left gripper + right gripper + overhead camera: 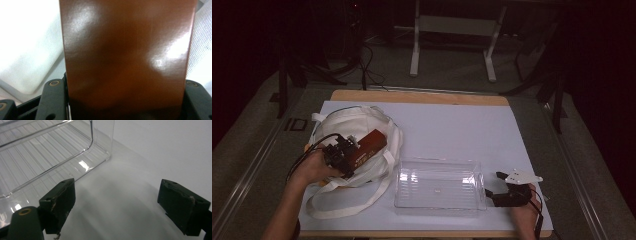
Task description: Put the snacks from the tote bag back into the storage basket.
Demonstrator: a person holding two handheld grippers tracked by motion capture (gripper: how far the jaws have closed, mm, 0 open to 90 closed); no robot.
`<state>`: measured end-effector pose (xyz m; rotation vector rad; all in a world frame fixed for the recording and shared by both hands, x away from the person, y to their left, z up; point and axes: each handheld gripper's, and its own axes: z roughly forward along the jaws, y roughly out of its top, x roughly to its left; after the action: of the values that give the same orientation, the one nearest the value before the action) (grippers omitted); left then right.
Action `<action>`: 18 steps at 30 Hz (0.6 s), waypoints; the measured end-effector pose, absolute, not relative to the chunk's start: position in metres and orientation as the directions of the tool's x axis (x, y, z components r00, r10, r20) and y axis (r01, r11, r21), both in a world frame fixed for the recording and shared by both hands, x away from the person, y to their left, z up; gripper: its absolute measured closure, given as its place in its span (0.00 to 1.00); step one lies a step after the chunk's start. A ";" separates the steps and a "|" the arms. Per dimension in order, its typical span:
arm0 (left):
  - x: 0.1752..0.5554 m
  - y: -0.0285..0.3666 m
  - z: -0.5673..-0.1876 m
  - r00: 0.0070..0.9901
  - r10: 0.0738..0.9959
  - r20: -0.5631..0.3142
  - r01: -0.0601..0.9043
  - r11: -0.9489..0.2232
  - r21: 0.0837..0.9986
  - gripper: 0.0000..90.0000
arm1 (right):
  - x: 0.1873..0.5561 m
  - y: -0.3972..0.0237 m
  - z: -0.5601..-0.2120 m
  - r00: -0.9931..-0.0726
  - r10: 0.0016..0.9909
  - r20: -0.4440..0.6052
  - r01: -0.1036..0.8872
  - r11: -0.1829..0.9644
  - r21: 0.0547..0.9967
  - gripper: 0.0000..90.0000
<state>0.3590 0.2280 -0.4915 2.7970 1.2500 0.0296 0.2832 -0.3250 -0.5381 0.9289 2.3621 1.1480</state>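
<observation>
If jerked while gripped by just one end, might well lose the brown box [371, 145] out of the left tool [357, 156] and drop it back into the white tote bag [347, 122], or catch a strap heading for the clear tray [439, 161]. Currently clamped snug on that box, tilted up over the bag's mouth at the bench's [462, 125] left. Nothing in the right tool [493, 184], jaws wide apart beside the tray's right end.

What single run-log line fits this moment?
left gripper: holds brown box over white bag | right gripper: open, beside clear tray
</observation>
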 end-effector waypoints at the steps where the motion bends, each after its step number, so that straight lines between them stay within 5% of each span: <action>1: 0.359 0.228 -0.491 0.673 0.740 -0.013 0.738 -0.670 0.077 0.44 | 0.283 -0.325 -0.538 -0.722 0.691 -0.030 0.404 0.457 0.793 0.16; 18: 0.353 0.234 -0.480 0.701 0.713 -0.031 0.707 -0.688 0.163 0.48 | 0.283 -0.323 -0.538 -0.723 0.690 -0.035 0.407 0.467 0.785 0.16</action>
<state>0.3535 0.2344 -0.4802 2.7454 1.1551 0.0521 0.2830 -0.3233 -0.5384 0.9272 2.3711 1.1300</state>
